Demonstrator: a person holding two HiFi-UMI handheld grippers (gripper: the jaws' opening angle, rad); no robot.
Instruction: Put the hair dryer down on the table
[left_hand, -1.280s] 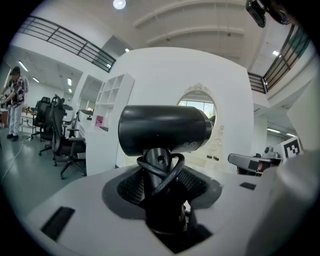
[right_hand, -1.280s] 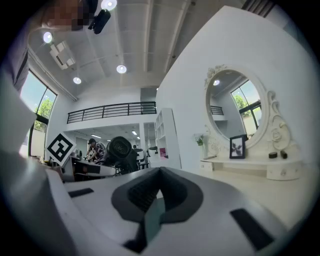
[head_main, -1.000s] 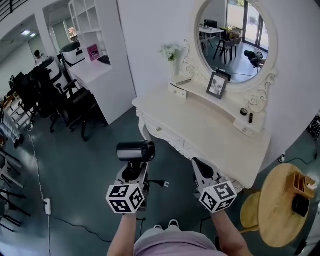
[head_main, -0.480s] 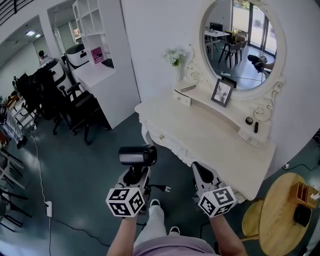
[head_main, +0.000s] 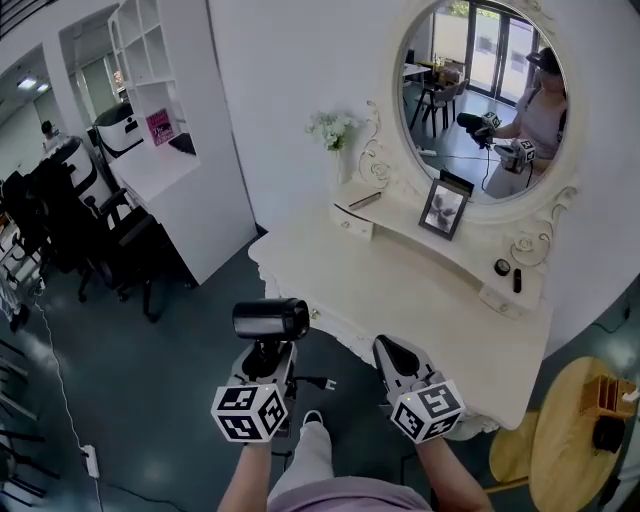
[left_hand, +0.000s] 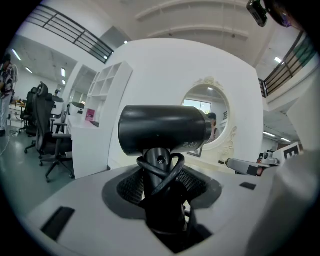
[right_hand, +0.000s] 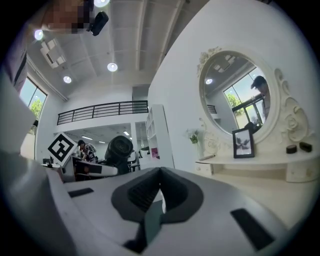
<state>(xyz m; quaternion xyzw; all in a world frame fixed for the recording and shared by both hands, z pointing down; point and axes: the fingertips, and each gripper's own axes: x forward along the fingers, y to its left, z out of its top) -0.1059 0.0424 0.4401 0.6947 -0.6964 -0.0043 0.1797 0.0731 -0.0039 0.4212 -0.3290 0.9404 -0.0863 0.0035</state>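
While the hair dryer (head_main: 271, 320) had kept its place in the left gripper (head_main: 264, 358) since a second before, the head view had shifted. The white counter (head_main: 400, 290) lay nearer and more squarely ahead. The round mirror (head_main: 480, 90) above it reflected the person's upper body and both grippers, where earlier it had shown mostly a room with chairs. A leg (head_main: 310, 455) in light trousers had also come forward between the two grippers, over the dark floor (head_main: 150, 380). The left gripper's jaws stood fairly wide but were clamped on the dryer's black handle, pads pressed against either side of it. The black cord (left_hand: 161, 172) was looped around that handle just above the pads. The dryer stood upright, its dark barrel lying crosswise above the jaws. It was held in the air over the floor, off the counter's left front corner and not touching the counter. The plug (head_main: 318, 381) stuck out just right of the left gripper. The right gripper (head_main: 398, 358) hung beside the counter's front edge, its jaws pressed together with nothing between them. A framed picture (head_main: 444, 210) leaned on the raised shelf below the mirror.
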